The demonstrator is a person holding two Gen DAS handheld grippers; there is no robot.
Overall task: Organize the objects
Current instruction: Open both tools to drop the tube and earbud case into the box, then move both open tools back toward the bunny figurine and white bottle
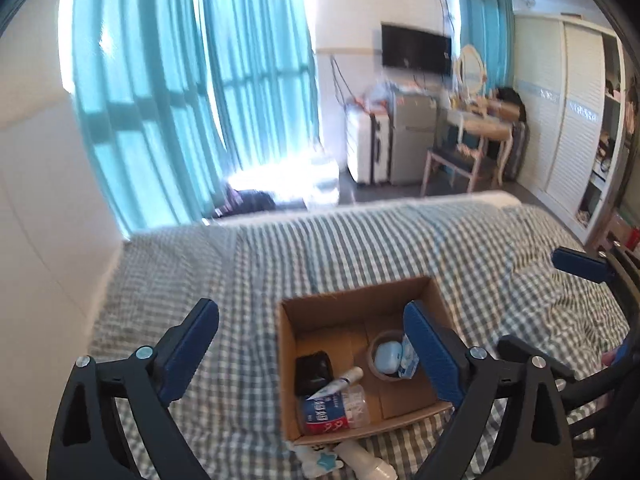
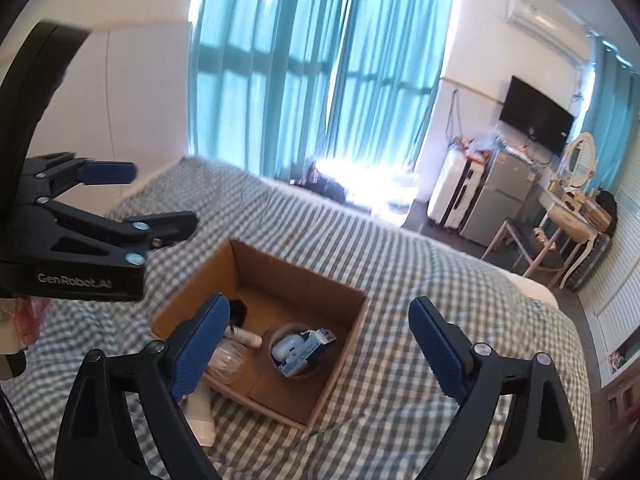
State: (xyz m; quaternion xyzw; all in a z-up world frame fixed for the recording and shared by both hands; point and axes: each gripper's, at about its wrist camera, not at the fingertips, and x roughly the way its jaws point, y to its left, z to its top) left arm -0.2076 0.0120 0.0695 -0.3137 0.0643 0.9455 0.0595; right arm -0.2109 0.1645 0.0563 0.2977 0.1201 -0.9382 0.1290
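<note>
Daylight is pouring in through the teal curtains [image 1: 192, 92], which are glowing blue-green, and it is blowing out to pure white glare on the floor patch [image 1: 292, 180] below them. The white walls are washing out near the window too. The checked bed [image 1: 500, 264] is sitting in softer, even light, with faint shadows lying inside the cardboard box [image 2: 340, 344]. Both views are looking slightly smeared, the left wrist view most of all at the left bed edge. Fisheye distortion is bending the curtains and wardrobe [image 1: 560, 112] into curves, and a dark vignette is ringing each frame's corners.
</note>
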